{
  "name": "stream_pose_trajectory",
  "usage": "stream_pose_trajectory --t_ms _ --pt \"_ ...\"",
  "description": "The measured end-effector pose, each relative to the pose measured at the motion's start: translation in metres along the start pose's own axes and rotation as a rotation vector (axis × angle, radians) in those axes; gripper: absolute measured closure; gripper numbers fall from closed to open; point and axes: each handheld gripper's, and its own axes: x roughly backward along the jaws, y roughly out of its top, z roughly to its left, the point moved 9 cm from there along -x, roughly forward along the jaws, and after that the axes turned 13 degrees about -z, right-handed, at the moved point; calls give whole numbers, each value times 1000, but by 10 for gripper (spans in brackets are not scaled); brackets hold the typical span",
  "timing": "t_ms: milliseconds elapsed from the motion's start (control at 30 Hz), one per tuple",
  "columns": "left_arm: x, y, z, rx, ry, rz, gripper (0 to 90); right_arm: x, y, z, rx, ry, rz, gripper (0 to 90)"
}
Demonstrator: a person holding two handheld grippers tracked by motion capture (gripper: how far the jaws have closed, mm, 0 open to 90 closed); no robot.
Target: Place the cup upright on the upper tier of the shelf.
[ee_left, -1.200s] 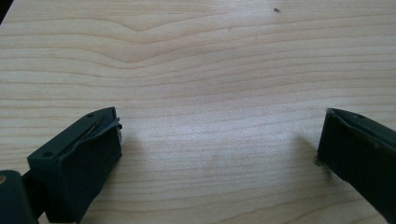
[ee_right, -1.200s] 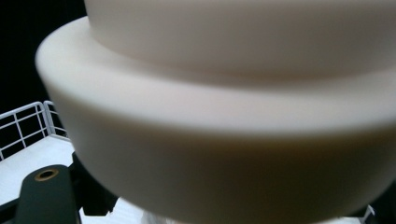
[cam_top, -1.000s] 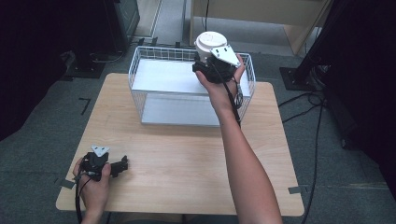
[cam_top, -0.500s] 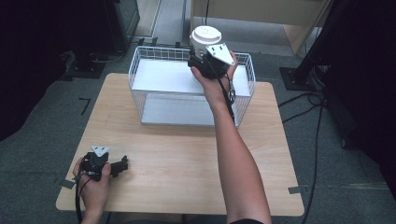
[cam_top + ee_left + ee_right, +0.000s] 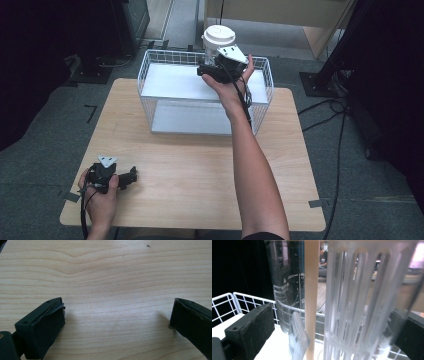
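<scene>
A clear plastic jar with a white lid [image 5: 218, 36] hangs above the back of the white wire basket [image 5: 150, 59]. My right gripper [image 5: 214, 70] is shut on it, side-on. In the right gripper view the ribbed clear jar [image 5: 352, 302] stands between the two black jaws of the right gripper [image 5: 329, 337], with the basket's rim behind it. My left gripper [image 5: 131, 176] rests on the wooden table [image 5: 200, 165] near its front left corner. It is open, and the left gripper [image 5: 117, 312] has only bare wood between its fingers.
The basket sits at the table's far edge and has a white floor inside. Black stands and cables [image 5: 325, 115] lie on the grey floor around the table. A wooden cabinet [image 5: 280, 15] stands behind.
My right gripper has carried the jar a little to the left and farther back over the basket. The left gripper has stayed where it was.
</scene>
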Motion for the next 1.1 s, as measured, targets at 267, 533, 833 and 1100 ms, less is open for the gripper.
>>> stream_pose_trajectory --t_ms 267,533,833,1100 --pt "0 0 0 0 1 -1 0 13 -4 -6 -11 -5 11 0" --pt "0 0 0 2 1 -2 0 28 -13 -11 -1 9 18 0" --pt "0 0 0 -1 0 1 0 48 -27 -9 32 59 26 0" --pt "0 0 0 -2 0 2 0 66 -38 -10 35 81 33 0"
